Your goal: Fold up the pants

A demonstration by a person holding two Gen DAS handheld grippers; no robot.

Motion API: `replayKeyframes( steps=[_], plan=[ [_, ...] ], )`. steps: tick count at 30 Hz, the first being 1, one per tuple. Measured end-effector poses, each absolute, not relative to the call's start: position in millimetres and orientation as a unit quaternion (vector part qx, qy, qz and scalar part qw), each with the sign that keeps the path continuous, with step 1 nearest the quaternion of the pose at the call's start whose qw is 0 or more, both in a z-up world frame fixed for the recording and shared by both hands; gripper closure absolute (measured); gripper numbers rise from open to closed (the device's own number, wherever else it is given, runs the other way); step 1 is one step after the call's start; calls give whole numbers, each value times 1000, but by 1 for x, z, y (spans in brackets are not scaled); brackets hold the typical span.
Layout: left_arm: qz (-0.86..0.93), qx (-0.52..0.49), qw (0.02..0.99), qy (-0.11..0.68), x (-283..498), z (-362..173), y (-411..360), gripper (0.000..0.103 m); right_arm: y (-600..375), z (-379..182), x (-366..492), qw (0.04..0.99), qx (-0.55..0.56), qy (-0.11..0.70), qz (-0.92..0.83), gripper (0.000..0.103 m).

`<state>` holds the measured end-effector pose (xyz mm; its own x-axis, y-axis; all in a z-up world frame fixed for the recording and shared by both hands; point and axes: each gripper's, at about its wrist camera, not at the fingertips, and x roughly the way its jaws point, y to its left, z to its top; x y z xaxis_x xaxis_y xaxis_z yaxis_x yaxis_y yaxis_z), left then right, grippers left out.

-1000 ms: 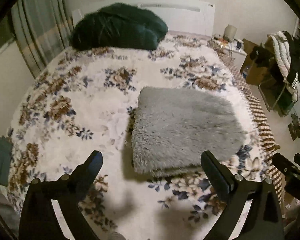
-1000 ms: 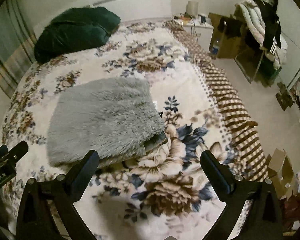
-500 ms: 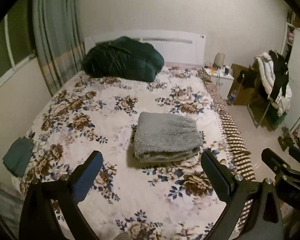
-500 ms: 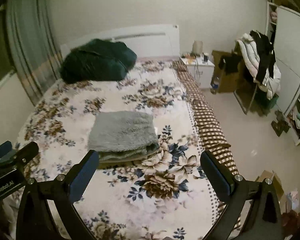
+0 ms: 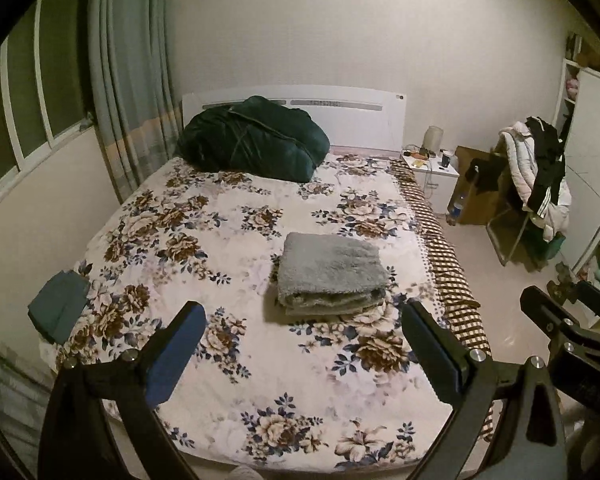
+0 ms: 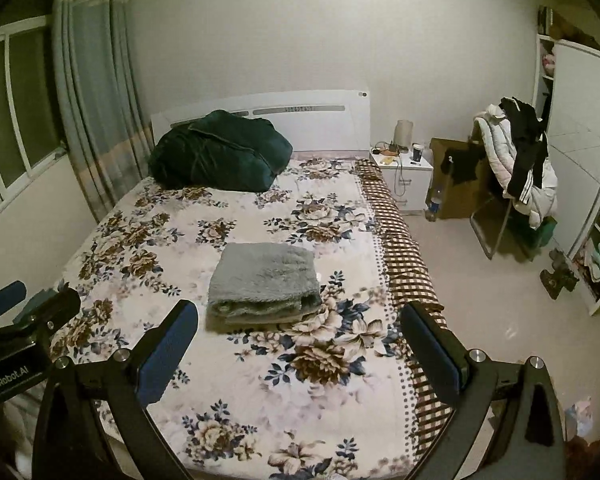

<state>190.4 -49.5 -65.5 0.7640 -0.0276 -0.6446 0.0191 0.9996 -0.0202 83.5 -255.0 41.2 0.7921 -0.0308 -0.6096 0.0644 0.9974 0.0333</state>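
Note:
The grey fuzzy pants (image 5: 330, 274) lie folded in a compact stack on the flowered bed (image 5: 204, 256), toward its right side; they also show in the right wrist view (image 6: 266, 282). My left gripper (image 5: 302, 336) is open and empty, held well back from the stack near the foot of the bed. My right gripper (image 6: 298, 338) is open and empty too, also back at the foot. The right gripper shows at the left view's right edge (image 5: 568, 320). The left gripper shows at the right view's left edge (image 6: 24, 312).
A dark green bundle (image 5: 252, 144) lies at the headboard. A small folded teal cloth (image 5: 58, 310) sits at the bed's left edge. A nightstand (image 6: 404, 178), a cardboard box and a chair piled with clothes (image 6: 520, 172) stand to the right of the bed.
Both grippers have pulled back and up, away from the folded pants. The stack looks much smaller and the whole room has come into view. The pants have not moved.

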Motion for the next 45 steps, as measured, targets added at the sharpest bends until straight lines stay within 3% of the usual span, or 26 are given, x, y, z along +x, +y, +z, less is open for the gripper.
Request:
replayKeyframes(
  steps=[45],
  plan=[
    [1, 6, 941, 338, 168, -57, -46, 0, -245, 59, 68, 944, 29, 327, -19, 0]
  ],
)
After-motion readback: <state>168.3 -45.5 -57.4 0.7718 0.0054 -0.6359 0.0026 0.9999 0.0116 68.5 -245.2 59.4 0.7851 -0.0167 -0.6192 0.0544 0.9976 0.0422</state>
